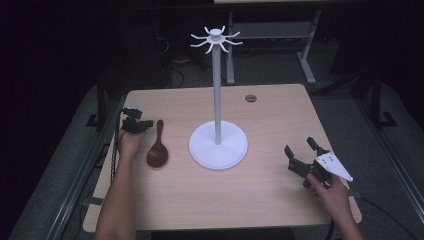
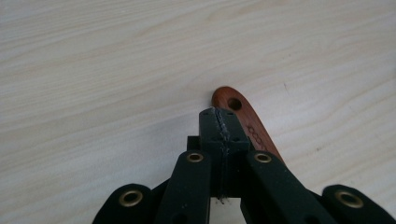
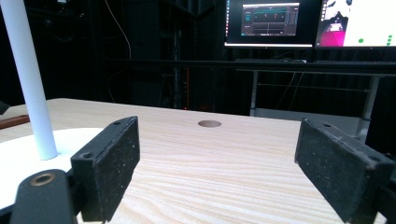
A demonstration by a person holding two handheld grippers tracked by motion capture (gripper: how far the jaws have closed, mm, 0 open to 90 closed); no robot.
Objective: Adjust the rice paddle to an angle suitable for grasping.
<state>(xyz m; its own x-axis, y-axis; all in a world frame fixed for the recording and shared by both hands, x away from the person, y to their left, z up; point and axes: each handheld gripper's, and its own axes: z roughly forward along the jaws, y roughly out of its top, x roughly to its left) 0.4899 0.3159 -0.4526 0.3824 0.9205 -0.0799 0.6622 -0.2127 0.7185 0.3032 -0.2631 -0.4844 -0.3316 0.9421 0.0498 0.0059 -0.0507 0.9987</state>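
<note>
A dark wooden spoon [image 1: 157, 150] lies on the table left of a white hook stand [image 1: 217, 90], bowl toward me. My left gripper [image 1: 148, 123] sits beside the far end of the spoon's handle. In the left gripper view its jaws are pressed together with nothing between them, and the handle end with its hole [image 2: 234, 103] lies on the wood just to their right. My right gripper [image 1: 299, 145] rests at the table's near right, jaws wide apart and empty. In the right gripper view its pads [image 3: 109, 158] frame bare table, with the stand's pole [image 3: 28, 79] at the left.
The stand's round white base [image 1: 218, 145] takes up the middle of the wooden table [image 1: 270, 200]. A small round hole [image 1: 250, 98] sits near the far edge. Beyond the table are desk legs, cables and lit monitors [image 3: 268, 21].
</note>
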